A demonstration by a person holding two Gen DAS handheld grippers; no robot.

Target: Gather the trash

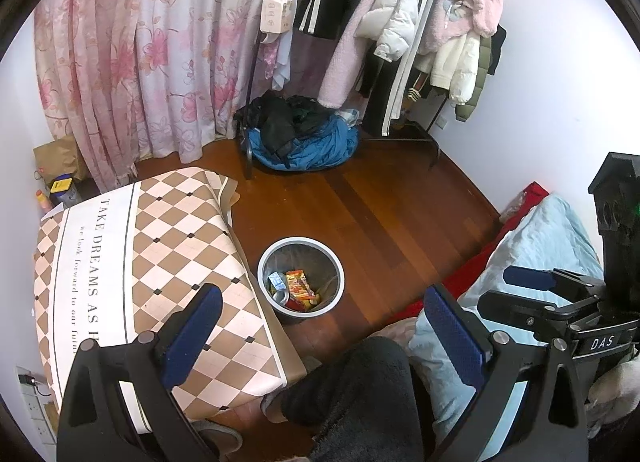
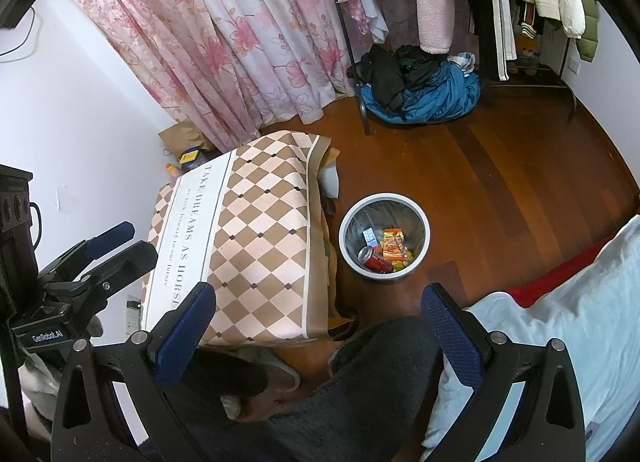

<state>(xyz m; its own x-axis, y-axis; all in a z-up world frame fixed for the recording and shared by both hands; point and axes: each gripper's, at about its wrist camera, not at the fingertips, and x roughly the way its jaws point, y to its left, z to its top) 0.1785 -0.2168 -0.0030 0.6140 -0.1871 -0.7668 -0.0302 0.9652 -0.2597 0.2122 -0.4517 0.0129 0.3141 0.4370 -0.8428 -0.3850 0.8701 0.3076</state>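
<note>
From where I sit, both tools are raised high above the floor and nothing is in hand. The left gripper (image 1: 320, 322) has its 2 blue-padded fingers (image 1: 192, 326) spread wide, with only air, my knee and the floor between them. The right gripper (image 2: 316, 322) is the same: jaws fully apart, touching nothing. In the left view I can also see the right tool hanging off at the right edge, clear of everything.

The trash sits inside the bin (image 1: 262, 262), which stands on the wooden floor (image 1: 400, 214) just beside the near corner of the table (image 1: 160, 246) with the checkered cloth. In it I make out a red can (image 2: 374, 258), an orange-yellow snack wrapper (image 2: 394, 244) and a small blue packet (image 2: 370, 236).

I see no loose litter on the cloth or the open floor, so I judge the collecting is nearly or wholly done. To do this step well, I would sweep both cameras slowly along the table edges, under the cloth overhang and by the bed (image 2: 560, 322) before calling it finished. If anything turns up, I would come down from straight above, keep the jaws wide until the pads straddle it, and release low over the bin's rim so nothing bounces out.
</note>
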